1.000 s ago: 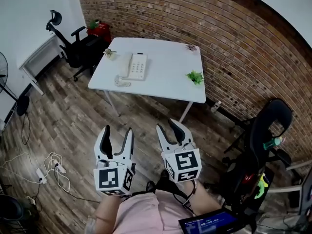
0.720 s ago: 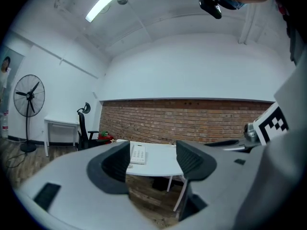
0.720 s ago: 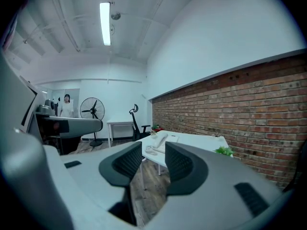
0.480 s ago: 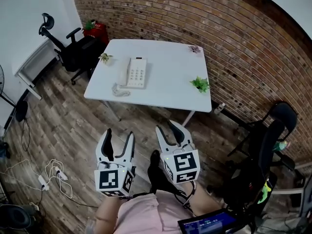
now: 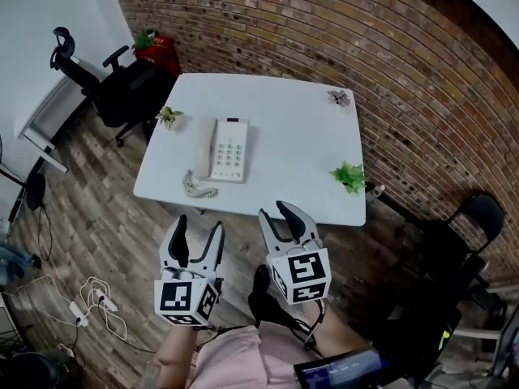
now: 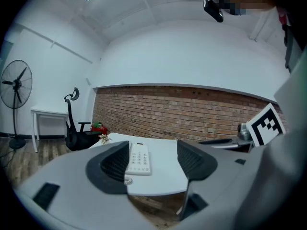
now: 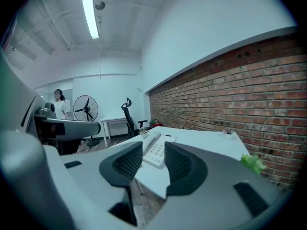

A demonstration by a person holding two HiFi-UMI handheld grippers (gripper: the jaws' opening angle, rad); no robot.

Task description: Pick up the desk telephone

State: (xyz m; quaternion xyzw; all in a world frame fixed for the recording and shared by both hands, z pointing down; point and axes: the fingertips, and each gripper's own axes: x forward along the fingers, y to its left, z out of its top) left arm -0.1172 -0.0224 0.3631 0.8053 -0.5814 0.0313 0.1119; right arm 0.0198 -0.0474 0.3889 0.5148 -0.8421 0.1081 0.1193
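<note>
Jaws apart, empty on L gripper [image 5: 199, 224] & R gripper [image 5: 276, 213], short of phone [image 5: 223, 149].

An office: swivel chair [image 5: 122, 87], white table [image 5: 288, 132], desk telephone [image 5: 228, 149].

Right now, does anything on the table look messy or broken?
Nothing stands out. The white push-button desk telephone lies flat on the white rectangular table, handset in place, its coiled cord bunched at the near edge.
</note>
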